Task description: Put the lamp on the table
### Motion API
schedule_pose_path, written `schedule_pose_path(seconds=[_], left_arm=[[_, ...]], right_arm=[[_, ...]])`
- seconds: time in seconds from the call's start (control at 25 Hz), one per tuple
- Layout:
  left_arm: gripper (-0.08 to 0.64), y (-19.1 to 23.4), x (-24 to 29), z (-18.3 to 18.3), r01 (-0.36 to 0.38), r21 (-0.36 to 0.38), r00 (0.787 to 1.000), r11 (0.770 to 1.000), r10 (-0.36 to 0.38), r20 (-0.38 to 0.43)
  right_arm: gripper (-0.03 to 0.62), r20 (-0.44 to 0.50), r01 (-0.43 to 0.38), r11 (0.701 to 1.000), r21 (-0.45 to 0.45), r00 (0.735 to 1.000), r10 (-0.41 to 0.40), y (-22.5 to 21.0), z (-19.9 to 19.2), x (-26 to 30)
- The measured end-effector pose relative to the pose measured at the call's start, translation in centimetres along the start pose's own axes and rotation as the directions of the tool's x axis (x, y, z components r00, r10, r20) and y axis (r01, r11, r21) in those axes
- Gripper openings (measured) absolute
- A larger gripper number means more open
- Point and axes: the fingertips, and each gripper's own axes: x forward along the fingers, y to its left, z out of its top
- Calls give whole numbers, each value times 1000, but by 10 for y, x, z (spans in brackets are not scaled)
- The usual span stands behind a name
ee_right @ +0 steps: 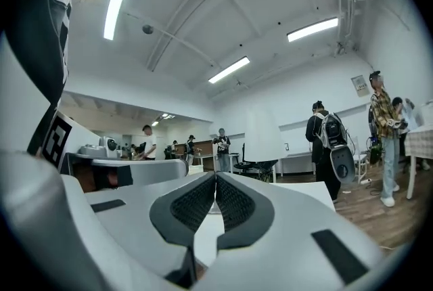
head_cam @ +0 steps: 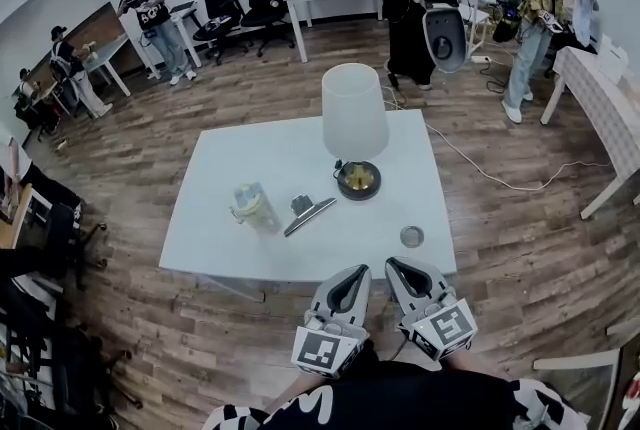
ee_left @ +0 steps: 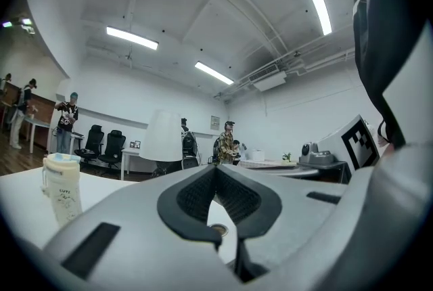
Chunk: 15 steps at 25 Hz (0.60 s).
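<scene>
Lamp (head_cam: 355, 128) stands upright on the white table (head_cam: 240, 168), toward its far side, with its dark base flat on the top and well apart from both of your grippers. Your left gripper (head_cam: 350, 276) and right gripper (head_cam: 405, 268) sit side by side at the table's near edge. Each has its jaws closed together with nothing between them.

The placing looks done, so your step now is probably just to clear away cleanly. Hold both grippers level and draw them toward you rather than across the tabletop. The small round lid (head_cam: 411, 236) lies just ahead of your right gripper, with the pale jug (head_cam: 255, 208) and dark flat piece (head_cam: 308, 213) further left. Mind the pale cord (head_cam: 500, 180) on the floor at the right. It may be the lamp's, and a snag could tip the lamp.
</scene>
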Motion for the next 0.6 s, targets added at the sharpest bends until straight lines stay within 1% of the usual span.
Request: schedule_pose_path(seconds=[0.32,0.44,0.56,0.6], left_arm=[[3,-88,-53,-21,-23,-33,999,999,22,-28],[3,-109,-69,-17,-48,-37,999,998,48,16],[3,-125,-83,-20,-53,-28,999,998,53,4],[5,-128,-85,-17,-50,-19,999,999,51,10]], right_arm=[[20,-19,-5,1000,-2,1000,5,29,-5,-89],[20,-20,-18,1000,8,1000,18,40,-7,-111],[20,-60,-23,1000,6,998,23,48,-9,-125],[20,-70,-23,1000,0,997,23,50,-8,-128]])
